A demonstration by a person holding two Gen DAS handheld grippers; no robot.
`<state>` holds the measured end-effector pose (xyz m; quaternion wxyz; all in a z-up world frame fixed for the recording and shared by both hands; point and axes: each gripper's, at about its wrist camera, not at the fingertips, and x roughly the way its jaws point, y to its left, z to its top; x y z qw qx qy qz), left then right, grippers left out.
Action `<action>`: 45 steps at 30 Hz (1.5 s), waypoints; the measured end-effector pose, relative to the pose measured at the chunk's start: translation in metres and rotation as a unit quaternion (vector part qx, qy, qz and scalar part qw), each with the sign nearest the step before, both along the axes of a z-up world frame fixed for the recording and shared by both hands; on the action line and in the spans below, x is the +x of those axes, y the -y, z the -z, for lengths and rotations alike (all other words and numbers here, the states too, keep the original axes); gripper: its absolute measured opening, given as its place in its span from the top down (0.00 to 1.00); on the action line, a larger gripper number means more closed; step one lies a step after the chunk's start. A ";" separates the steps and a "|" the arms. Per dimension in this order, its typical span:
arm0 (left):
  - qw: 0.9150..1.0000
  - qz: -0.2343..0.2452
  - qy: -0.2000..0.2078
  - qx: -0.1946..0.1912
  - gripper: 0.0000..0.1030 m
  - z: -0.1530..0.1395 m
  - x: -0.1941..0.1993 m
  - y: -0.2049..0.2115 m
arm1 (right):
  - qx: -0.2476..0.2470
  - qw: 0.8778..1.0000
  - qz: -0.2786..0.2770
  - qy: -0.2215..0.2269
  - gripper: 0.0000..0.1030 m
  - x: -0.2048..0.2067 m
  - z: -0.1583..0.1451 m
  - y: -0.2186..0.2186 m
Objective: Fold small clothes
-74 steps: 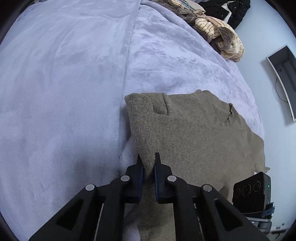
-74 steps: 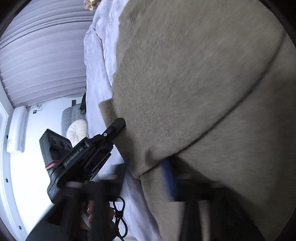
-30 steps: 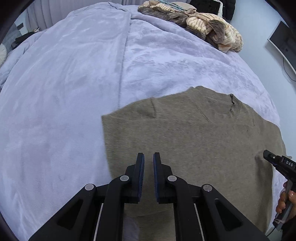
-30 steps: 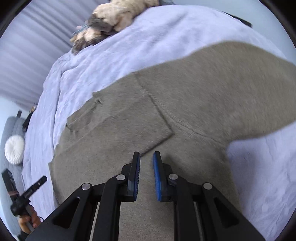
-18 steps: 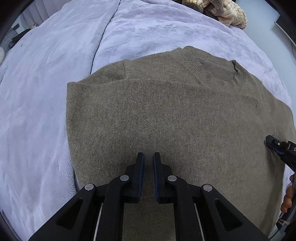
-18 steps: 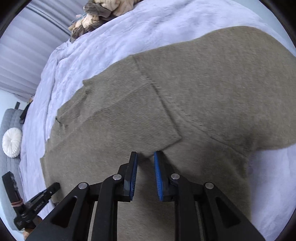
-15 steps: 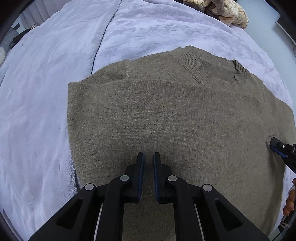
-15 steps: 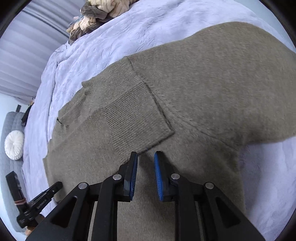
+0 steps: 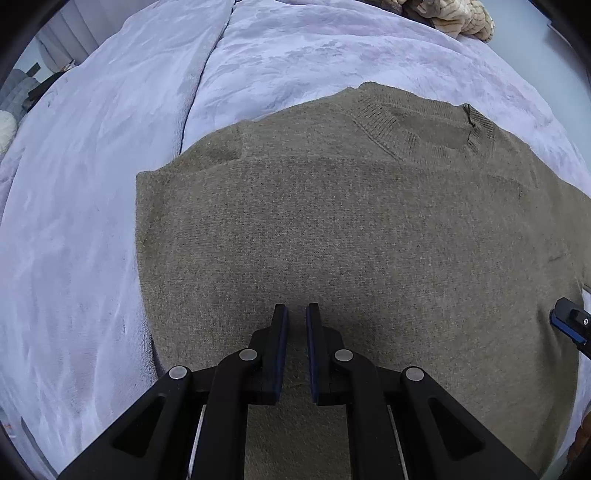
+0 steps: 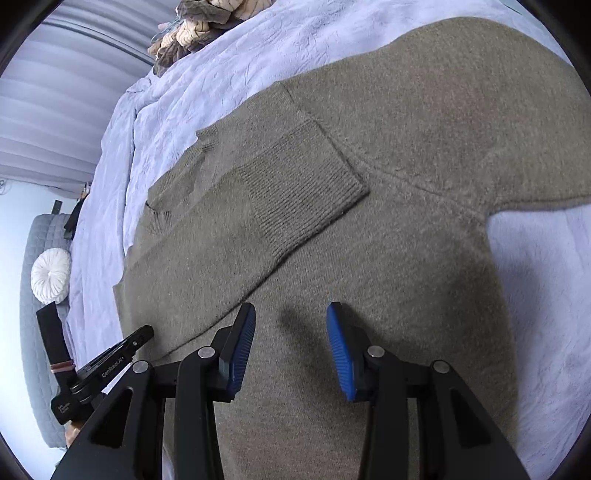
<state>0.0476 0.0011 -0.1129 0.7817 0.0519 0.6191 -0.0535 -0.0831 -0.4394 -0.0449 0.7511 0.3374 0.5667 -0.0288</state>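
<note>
An olive-brown knit sweater (image 9: 351, 229) lies flat on a lilac bedspread (image 9: 110, 147), its ribbed neckline at the far side. One sleeve is folded across the body, its ribbed cuff (image 10: 306, 181) on top, and the other sleeve spreads out to the right. My left gripper (image 9: 296, 314) hovers over the sweater's lower middle, jaws nearly together with a narrow gap and nothing between them. My right gripper (image 10: 290, 314) is open and empty above the sweater body, just below the folded cuff. The sweater fills the right wrist view (image 10: 406, 258).
A pile of tan and brown clothes (image 9: 458, 18) lies at the far end of the bed, also in the right wrist view (image 10: 199, 26). A grey sofa with a round white cushion (image 10: 50, 275) stands to the left. The right gripper's tip (image 9: 570, 325) shows at the sweater's right edge.
The left gripper let go of the sweater's edge and the sweater came to lie flat. Both grippers moved over its lower part. The right gripper's jaws have just opened wide.
</note>
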 end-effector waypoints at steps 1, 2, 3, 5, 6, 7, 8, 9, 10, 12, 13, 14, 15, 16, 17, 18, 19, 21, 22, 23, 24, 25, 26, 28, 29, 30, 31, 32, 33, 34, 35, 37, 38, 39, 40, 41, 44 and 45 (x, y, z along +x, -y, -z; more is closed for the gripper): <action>1.000 0.000 0.000 0.003 0.89 -0.001 0.000 0.002 | 0.002 1.000 0.000 0.000 0.56 -0.001 0.000 0.000; 1.000 0.000 -0.001 0.005 0.89 -0.002 -0.001 0.008 | 0.004 1.000 -0.001 -0.001 0.55 -0.002 0.000 0.000; 1.000 0.000 -0.002 0.007 0.89 -0.002 -0.001 0.013 | 0.005 1.000 -0.001 -0.001 0.52 -0.002 0.000 0.000; 1.000 0.001 -0.003 0.011 0.89 -0.002 -0.001 0.019 | 0.006 1.000 -0.003 -0.001 0.51 -0.003 0.000 0.000; 1.000 0.001 -0.003 0.013 0.89 -0.002 -0.001 0.023 | 0.007 1.000 -0.003 -0.001 0.51 -0.003 0.000 0.000; 1.000 0.002 -0.003 0.014 0.89 -0.002 0.000 0.026 | 0.008 1.000 -0.004 -0.001 0.51 -0.003 0.000 0.000; 1.000 0.002 -0.003 0.015 0.89 -0.003 -0.001 0.027 | 0.009 1.000 -0.004 -0.001 0.51 -0.004 0.000 0.000; 1.000 0.003 -0.004 0.016 0.89 -0.003 -0.001 0.030 | 0.010 1.000 -0.004 -0.002 0.51 -0.004 0.000 0.000; 1.000 0.003 -0.004 0.017 0.89 -0.004 -0.002 0.034 | 0.012 1.000 -0.004 -0.002 0.51 -0.004 0.000 0.001; 1.000 0.003 -0.005 0.020 0.89 -0.004 -0.003 0.039 | 0.015 1.000 -0.003 -0.002 0.51 -0.005 0.001 0.001; 1.000 0.003 -0.005 0.021 0.89 -0.005 -0.004 0.042 | 0.016 1.000 -0.003 -0.002 0.51 -0.005 0.001 0.001; 1.000 0.003 -0.005 0.022 0.89 -0.005 -0.003 0.044 | 0.017 1.000 -0.002 -0.002 0.51 -0.005 0.001 0.001; 1.000 0.003 -0.005 0.023 0.89 -0.006 -0.003 0.047 | 0.018 1.000 -0.002 -0.002 0.51 -0.005 0.001 0.001; 1.000 0.003 -0.005 0.024 0.89 -0.007 -0.002 0.050 | 0.019 1.000 -0.002 -0.002 0.51 -0.005 0.001 0.001; 1.000 0.003 -0.006 0.024 0.89 -0.007 -0.002 0.051 | 0.020 1.000 -0.002 -0.002 0.51 -0.005 0.001 0.001; 1.000 0.003 -0.007 0.024 0.89 -0.007 -0.002 0.053 | 0.022 1.000 -0.002 -0.002 0.51 -0.005 0.001 0.001; 1.000 0.003 -0.009 0.024 0.88 -0.008 -0.002 0.054 | 0.023 1.000 -0.002 -0.001 0.51 -0.004 0.002 0.001; 0.999 -0.001 -0.005 0.034 0.23 -0.011 -0.001 0.052 | 0.025 1.000 -0.002 0.000 0.51 -0.004 0.001 0.001; 0.999 -0.009 0.005 0.043 0.12 -0.015 -0.002 0.053 | 0.027 1.000 -0.002 0.000 0.50 -0.003 0.001 0.001; 0.999 -0.010 0.020 0.047 0.10 -0.020 -0.004 0.056 | 0.027 1.000 -0.002 0.001 0.48 -0.003 0.001 0.001; 0.999 -0.005 0.024 0.047 0.10 -0.024 -0.005 0.060 | 0.029 1.000 -0.002 0.003 0.45 -0.004 0.000 0.001; 0.999 -0.001 0.022 0.045 0.10 -0.026 -0.005 0.064 | 0.029 1.000 -0.002 0.004 0.44 -0.004 0.000 0.001; 0.999 -0.002 0.019 0.043 0.10 -0.027 -0.005 0.066 | 0.030 1.000 -0.003 0.006 0.44 -0.003 -0.001 0.000; 0.999 0.002 0.013 0.041 0.08 -0.029 -0.006 0.072 | 0.033 0.999 -0.003 0.007 0.44 -0.002 -0.001 0.000; 0.999 0.005 0.011 0.043 0.08 -0.030 -0.007 0.073 | 0.034 0.999 -0.003 0.007 0.44 -0.002 -0.001 0.000; 0.999 0.006 0.009 0.046 0.08 -0.030 -0.007 0.076 | 0.036 0.999 -0.002 0.008 0.44 -0.002 -0.001 0.000; 0.999 0.007 0.008 0.048 0.08 -0.030 -0.008 0.079 | 0.038 0.999 -0.001 0.008 0.44 -0.002 -0.001 0.000; 0.999 0.007 0.006 0.047 0.08 -0.031 -0.007 0.079 | 0.040 0.999 0.000 0.009 0.44 -0.002 -0.001 0.000; 0.999 0.005 0.002 0.046 0.08 -0.031 -0.007 0.081 | 0.043 0.999 0.000 0.010 0.43 -0.002 -0.001 0.000; 0.999 0.004 -0.001 0.046 0.08 -0.029 -0.005 0.082 | 0.045 0.999 0.001 0.011 0.36 -0.002 -0.001 0.000; 0.999 0.004 -0.003 0.046 0.08 -0.028 -0.004 0.083 | 0.047 0.999 0.000 0.012 0.32 -0.002 -0.001 0.000; 0.999 0.005 -0.006 0.050 0.08 -0.027 -0.005 0.087 | 0.050 0.999 -0.001 0.016 0.29 -0.002 -0.001 0.001; 0.999 0.007 -0.007 0.053 0.08 -0.027 -0.005 0.090 | 0.051 0.999 -0.002 0.017 0.29 -0.002 -0.002 0.001; 0.998 0.009 -0.007 0.056 0.08 -0.027 -0.006 0.093 | 0.053 0.998 -0.001 0.019 0.29 -0.002 -0.002 0.002; 0.998 0.012 -0.008 0.060 0.08 -0.024 -0.005 0.101 | 0.054 0.998 0.000 0.020 0.29 -0.003 -0.002 0.003; 0.998 0.015 -0.008 0.063 0.08 -0.025 -0.005 0.105 | 0.056 0.998 0.001 0.021 0.29 -0.003 -0.003 0.004; 0.997 0.026 -0.010 0.070 0.08 -0.025 -0.007 0.117 | 0.061 0.998 0.006 0.027 0.28 -0.004 -0.004 0.009; 0.997 0.031 -0.010 0.072 0.08 -0.025 -0.008 0.122 | 0.064 0.997 0.009 0.030 0.28 -0.004 -0.005 0.012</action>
